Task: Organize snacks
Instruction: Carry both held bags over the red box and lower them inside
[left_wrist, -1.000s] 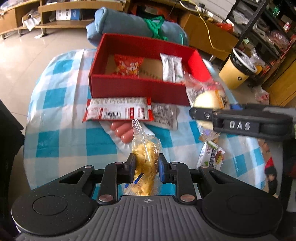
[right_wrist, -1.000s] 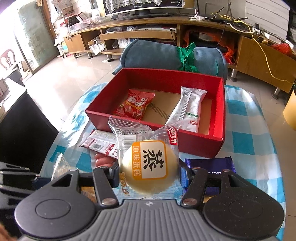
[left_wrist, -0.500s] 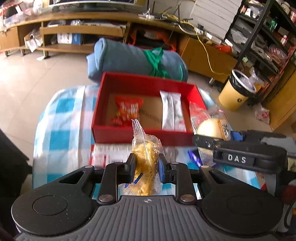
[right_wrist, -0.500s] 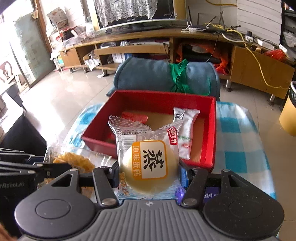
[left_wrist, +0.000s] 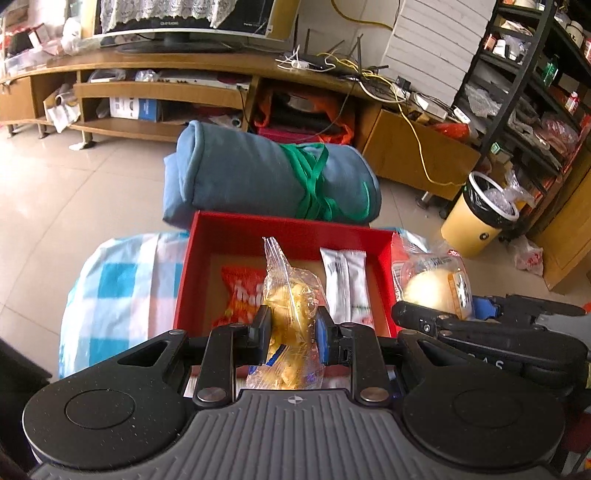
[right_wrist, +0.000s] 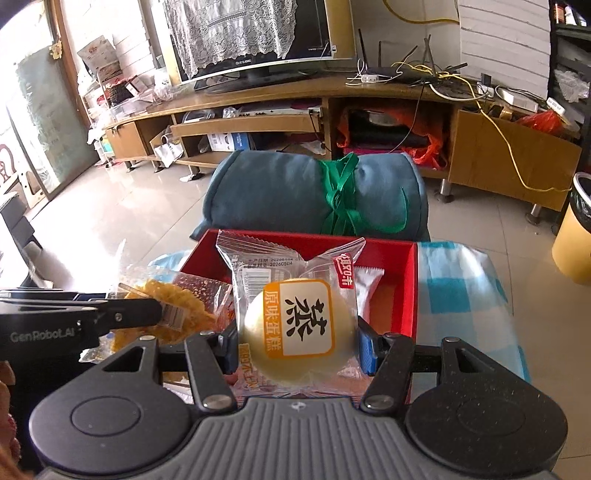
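My left gripper (left_wrist: 291, 328) is shut on a clear bag of yellow crisps (left_wrist: 291, 306), held in the air over the near wall of the red box (left_wrist: 288, 230). Inside the box lie an orange snack packet (left_wrist: 240, 295) and a white wrapped bar (left_wrist: 345, 284). My right gripper (right_wrist: 297, 345) is shut on a wrapped round steamed cake (right_wrist: 299, 328) with an orange label, also raised at the box's (right_wrist: 410, 280) near edge. In the left wrist view the right gripper and its cake (left_wrist: 432, 290) hang at the box's right side. The crisps bag (right_wrist: 170, 306) appears left in the right wrist view.
The box stands on a blue-and-white checked tablecloth (left_wrist: 118, 291). A rolled blue blanket (left_wrist: 266, 177) tied with green cord lies just behind the box. A yellow bin (left_wrist: 480, 218) stands on the floor at right, with wooden TV shelving (right_wrist: 258, 122) further back.
Both grippers have risen and moved forward from the loose packets on the cloth to the box, each still holding its snack. The table items near the front have dropped out of view.
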